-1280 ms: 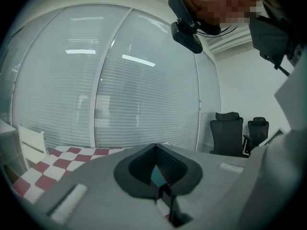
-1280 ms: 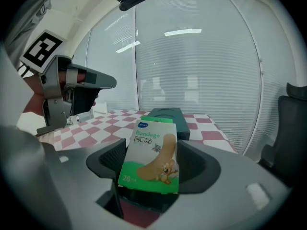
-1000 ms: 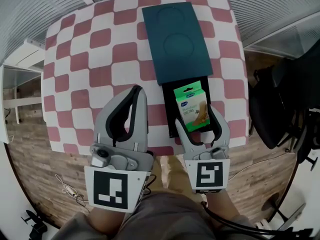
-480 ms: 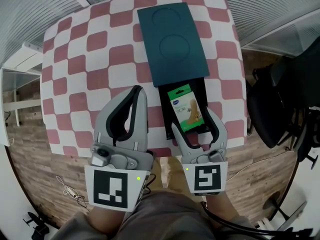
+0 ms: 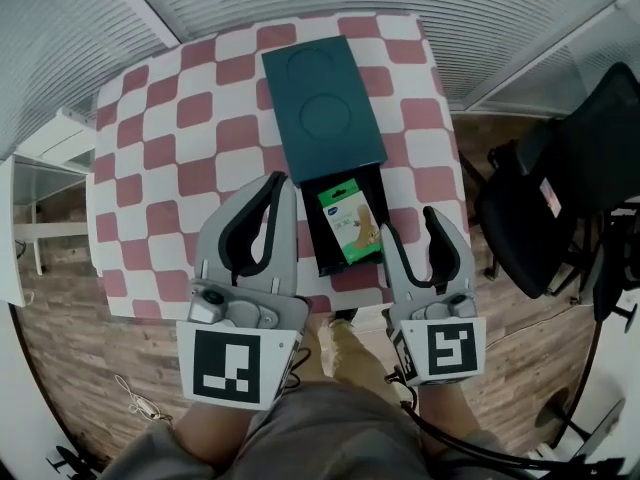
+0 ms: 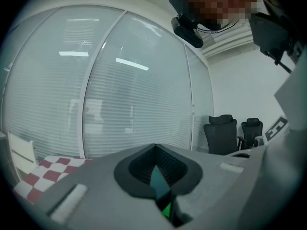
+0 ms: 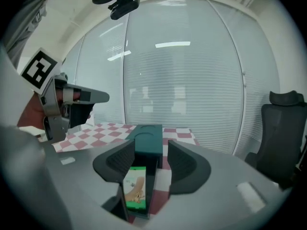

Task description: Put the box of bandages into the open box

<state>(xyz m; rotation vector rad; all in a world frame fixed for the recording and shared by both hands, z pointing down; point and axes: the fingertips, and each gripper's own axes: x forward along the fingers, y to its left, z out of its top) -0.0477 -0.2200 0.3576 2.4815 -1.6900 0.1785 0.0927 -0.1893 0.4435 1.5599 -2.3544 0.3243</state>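
Leftmost, the left tongs (image 5: 279, 183) hang above the near edge of the table (image 5: 160, 168), roughly midway along it. The head view shows their two curved arms meeting at the tips. The left gripper view confirms them clenched on nothing, with only a thin slit between them that lets through a sliver of teal and of green. That view otherwise fills with a blind-covered glass wall and gives no clear sight of the task's things.

Just right of those tongs, the open box (image 5: 322, 253), dark inside, lies by the near edge, toward the near right corner. The box of bandages (image 5: 350, 224), green with a pale picture on it, lies flat inside. The teal lid (image 5: 322, 98) stretches from the open box toward the far edge. It seems to overlap the far end of the open box, though it may only butt against it.

Further right, the right tongs (image 5: 412, 230) are released, jaws well apart, over the near right corner, beside the open box. Only the right gripper view looks between them: the box of bandages shows low in the gap, out beyond the tips and touched by neither jaw, with the teal lid behind it.

Right of the table stands a black office chair (image 5: 560, 178); the left gripper view shows two such chairs.
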